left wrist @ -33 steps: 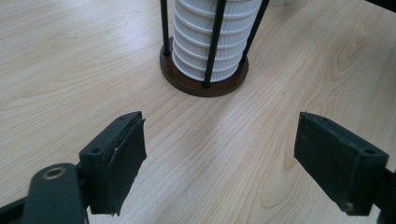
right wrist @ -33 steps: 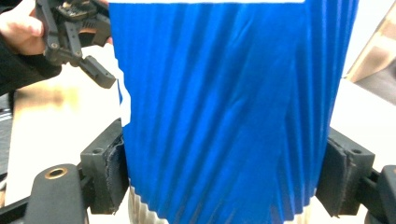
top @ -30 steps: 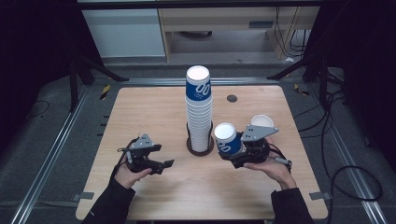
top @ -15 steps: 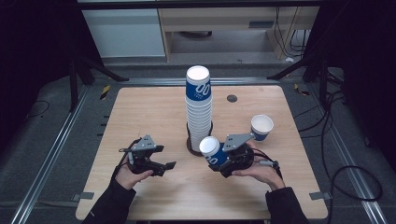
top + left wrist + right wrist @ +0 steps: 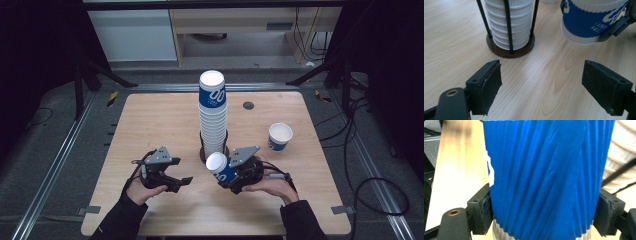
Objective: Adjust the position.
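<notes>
The right gripper is clamped on a blue-and-white paper cup, tilted with its mouth toward the left gripper and held just in front of the cup stack in its wire holder on the counter. The left gripper's jaws stand wide apart and empty, the cup just beyond them to their right. A second cup stands upright, well apart.
</notes>
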`<state>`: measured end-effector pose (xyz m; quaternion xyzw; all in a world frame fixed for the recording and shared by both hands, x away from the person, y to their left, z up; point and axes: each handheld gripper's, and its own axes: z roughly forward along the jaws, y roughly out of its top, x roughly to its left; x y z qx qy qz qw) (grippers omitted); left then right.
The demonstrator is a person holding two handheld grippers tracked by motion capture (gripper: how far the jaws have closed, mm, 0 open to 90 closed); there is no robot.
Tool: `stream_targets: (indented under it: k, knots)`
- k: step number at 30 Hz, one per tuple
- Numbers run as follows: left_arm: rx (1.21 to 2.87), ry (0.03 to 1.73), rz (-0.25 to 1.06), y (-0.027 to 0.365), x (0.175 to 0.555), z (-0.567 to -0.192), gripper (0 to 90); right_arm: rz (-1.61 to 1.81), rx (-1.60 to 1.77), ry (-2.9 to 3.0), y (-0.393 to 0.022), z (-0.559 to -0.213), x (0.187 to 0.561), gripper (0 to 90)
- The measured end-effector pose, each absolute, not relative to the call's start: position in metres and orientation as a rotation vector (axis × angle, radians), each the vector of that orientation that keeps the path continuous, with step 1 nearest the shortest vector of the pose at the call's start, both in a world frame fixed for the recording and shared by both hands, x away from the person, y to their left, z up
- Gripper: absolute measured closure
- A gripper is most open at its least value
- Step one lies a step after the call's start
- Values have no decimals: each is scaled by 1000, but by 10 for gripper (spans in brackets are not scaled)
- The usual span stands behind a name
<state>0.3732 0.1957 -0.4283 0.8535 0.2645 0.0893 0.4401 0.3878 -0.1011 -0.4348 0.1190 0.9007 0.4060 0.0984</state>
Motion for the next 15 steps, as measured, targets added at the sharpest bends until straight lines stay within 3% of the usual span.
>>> stream_targets:
  k: [15]
  knots:
    - [2150, 578, 171, 176, 363, -428, 150, 1138, 251, 2750, -75, -448, 385, 194]
